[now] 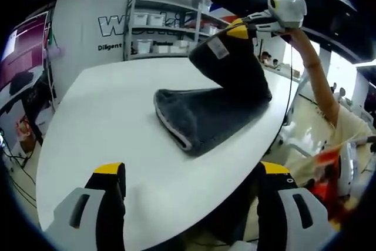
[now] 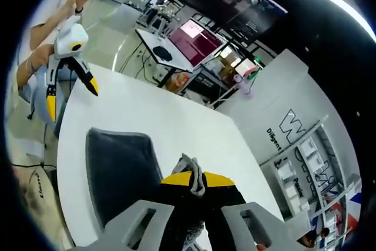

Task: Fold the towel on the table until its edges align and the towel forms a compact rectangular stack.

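A dark grey towel [image 1: 205, 116] with a pale edge lies folded on the white table [image 1: 106, 110]. Its far corner, with a white tag, is lifted up by my right gripper [image 1: 241, 27], whose yellow tips are shut on it. In the right gripper view those tips [image 2: 191, 179] pinch the towel's edge, and the rest of the towel [image 2: 120, 174] spreads flat below. My left gripper [image 1: 191, 171] is open near the table's front edge, short of the towel and holding nothing. From the right gripper view the left gripper [image 2: 73, 101] hovers with jaws apart over the table [image 2: 176, 127].
The rounded table edge runs close on the right, where a person's arm [image 1: 317, 80] reaches in. Shelves with white bins [image 1: 158, 27] stand behind against a lettered wall. A desk with a pink screen [image 2: 197, 36] stands beyond the table.
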The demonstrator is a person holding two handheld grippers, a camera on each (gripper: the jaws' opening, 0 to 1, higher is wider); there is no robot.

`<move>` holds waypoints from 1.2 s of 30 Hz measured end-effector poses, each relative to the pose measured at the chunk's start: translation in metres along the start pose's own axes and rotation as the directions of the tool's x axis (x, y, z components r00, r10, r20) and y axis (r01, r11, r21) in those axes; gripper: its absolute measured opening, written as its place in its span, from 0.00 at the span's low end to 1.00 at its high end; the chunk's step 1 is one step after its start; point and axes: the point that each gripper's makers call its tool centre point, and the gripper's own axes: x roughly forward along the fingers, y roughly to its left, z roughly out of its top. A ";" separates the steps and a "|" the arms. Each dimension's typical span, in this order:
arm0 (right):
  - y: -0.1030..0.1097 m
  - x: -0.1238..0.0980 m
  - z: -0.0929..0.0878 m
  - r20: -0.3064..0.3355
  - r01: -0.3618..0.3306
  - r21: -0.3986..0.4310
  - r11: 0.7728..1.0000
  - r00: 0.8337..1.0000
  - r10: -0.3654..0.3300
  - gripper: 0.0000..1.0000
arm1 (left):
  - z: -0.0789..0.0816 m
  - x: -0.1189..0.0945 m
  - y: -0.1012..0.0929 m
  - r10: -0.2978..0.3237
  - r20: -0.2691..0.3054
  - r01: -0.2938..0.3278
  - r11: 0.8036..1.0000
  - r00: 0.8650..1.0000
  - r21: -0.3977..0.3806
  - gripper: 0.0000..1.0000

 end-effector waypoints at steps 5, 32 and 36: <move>0.001 0.001 0.002 -0.002 -0.005 -0.001 1.000 1.000 0.005 0.02 | 0.001 0.000 -0.002 -0.002 -0.001 0.002 1.000 1.000 0.003 0.94; 0.009 0.015 0.024 -0.002 -0.012 -0.021 1.000 1.000 0.012 0.02 | 0.002 0.000 -0.006 -0.007 0.014 0.007 1.000 1.000 0.008 0.99; 0.013 0.016 0.031 0.003 -0.017 -0.029 0.999 1.000 0.017 0.02 | -0.001 0.000 -0.004 -0.005 0.013 0.005 1.000 1.000 0.001 0.99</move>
